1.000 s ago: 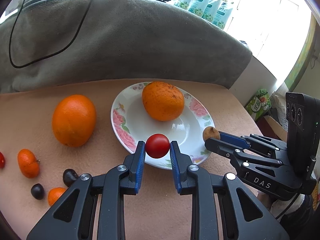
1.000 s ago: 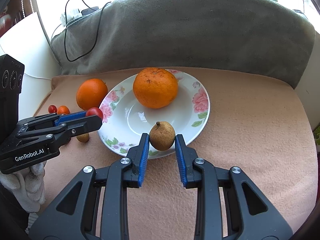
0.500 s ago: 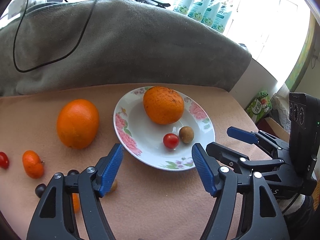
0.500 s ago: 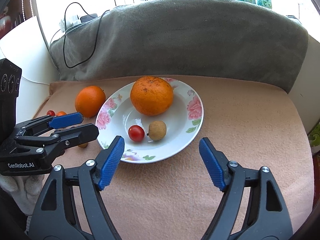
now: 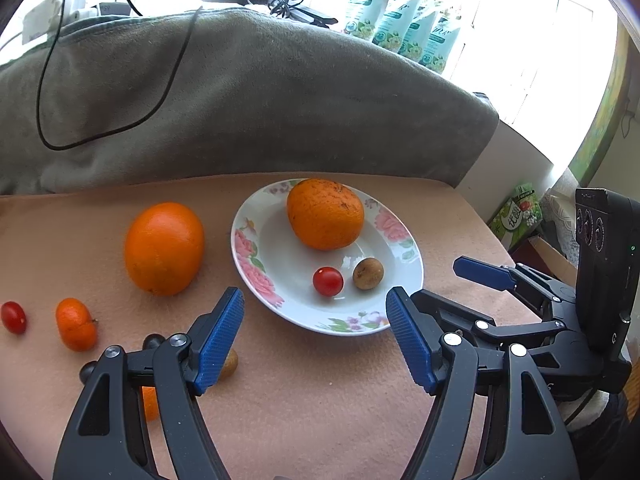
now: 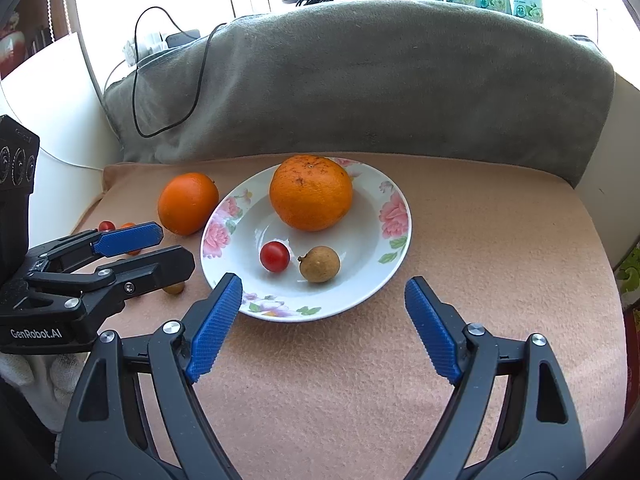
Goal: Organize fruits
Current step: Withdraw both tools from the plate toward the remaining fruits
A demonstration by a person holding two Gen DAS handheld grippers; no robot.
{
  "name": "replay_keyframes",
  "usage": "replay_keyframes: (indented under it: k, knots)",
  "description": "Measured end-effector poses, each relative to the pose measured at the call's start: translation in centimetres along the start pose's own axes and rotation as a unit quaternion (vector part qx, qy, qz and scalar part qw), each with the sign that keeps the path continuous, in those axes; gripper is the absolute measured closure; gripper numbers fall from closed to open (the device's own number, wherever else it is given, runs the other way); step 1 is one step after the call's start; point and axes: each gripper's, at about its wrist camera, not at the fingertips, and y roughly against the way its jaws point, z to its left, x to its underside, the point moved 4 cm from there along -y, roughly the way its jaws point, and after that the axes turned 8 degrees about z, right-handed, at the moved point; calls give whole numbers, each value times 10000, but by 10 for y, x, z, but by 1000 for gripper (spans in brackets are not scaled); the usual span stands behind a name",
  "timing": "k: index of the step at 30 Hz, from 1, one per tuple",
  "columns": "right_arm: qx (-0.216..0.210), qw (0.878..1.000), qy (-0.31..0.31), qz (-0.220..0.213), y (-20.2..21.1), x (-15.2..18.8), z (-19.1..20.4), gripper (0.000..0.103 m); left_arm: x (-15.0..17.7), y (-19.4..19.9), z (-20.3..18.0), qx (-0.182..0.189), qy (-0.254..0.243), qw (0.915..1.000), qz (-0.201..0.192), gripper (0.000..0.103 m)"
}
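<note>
Three fruits sit in one plate [image 6: 394, 240]; both grippers' fingers [image 5: 218, 340] [image 6: 434, 338] gape wide, holding nothing

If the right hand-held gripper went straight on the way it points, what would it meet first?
Probably the near rim of the plate, then the small brown fruit inside it. The right hand-held gripper is open; its height above the cloth is unclear.

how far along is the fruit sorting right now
Done: the floral plate holds a large orange, a cherry tomato and a brown longan. In hand: nothing; the left gripper and right gripper are both open. Left: a second orange, a small tangerine, another red tomato and some small fruits beside the plate.
</note>
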Motion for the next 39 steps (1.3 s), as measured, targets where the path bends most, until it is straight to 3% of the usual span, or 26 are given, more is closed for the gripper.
replay_keyframes:
  k: [17, 39]
  knots:
    - [-233, 9994, -52, -262, 17, 5, 20, 17, 13, 25, 13, -76, 107, 9997, -215, 29]
    - [-548, 9963, 654, 46, 6, 10, 75, 17, 77, 70, 95, -600, 804, 9946, -263, 30]
